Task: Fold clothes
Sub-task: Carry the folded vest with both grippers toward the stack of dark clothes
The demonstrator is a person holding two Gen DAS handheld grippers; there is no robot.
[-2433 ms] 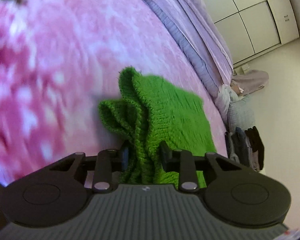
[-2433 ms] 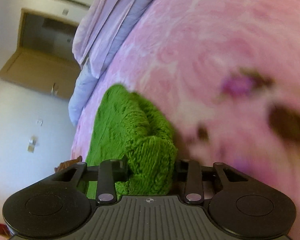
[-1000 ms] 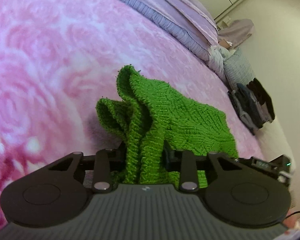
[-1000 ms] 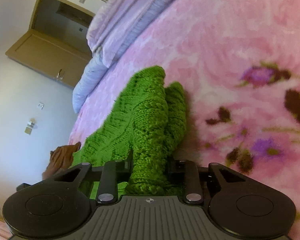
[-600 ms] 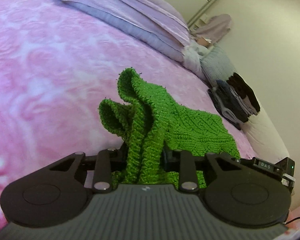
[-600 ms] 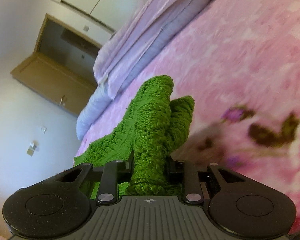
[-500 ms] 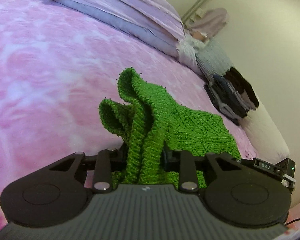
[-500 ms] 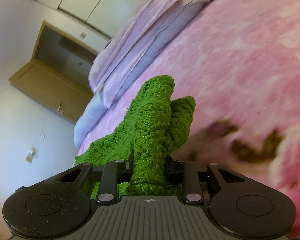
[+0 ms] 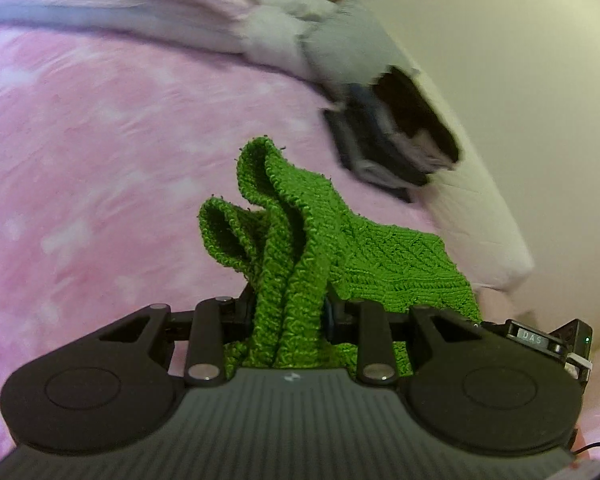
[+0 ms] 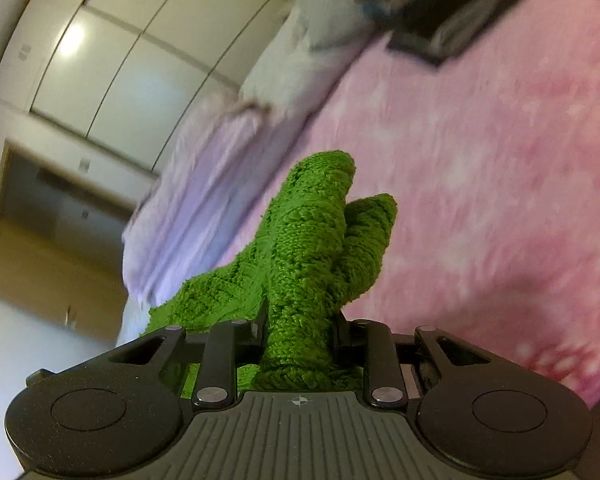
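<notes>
A green knitted garment point(image 9: 300, 240) is bunched between the jaws of my left gripper point(image 9: 288, 312), which is shut on several folds of it. The rest of the knit drapes off to the right. In the right wrist view the same green knit point(image 10: 308, 248) stands up in thick folds out of my right gripper point(image 10: 300, 332), shut on another part of it. Both grippers hang above the pink floral bedspread point(image 9: 80, 160), and the pads themselves are hidden by the wool.
A stack of dark folded clothes point(image 9: 396, 136) lies near the bed's far right edge, also seen as the dark stack point(image 10: 444, 8) in the right wrist view. Lilac bedding point(image 10: 204, 184) runs along the bed's side. White wardrobe doors point(image 10: 132, 48) stand beyond.
Both grippers have lifted and swung with the green knit still held. The dark stack of clothes has come much nearer in the left view and entered the right view; the background is motion-blurred.
</notes>
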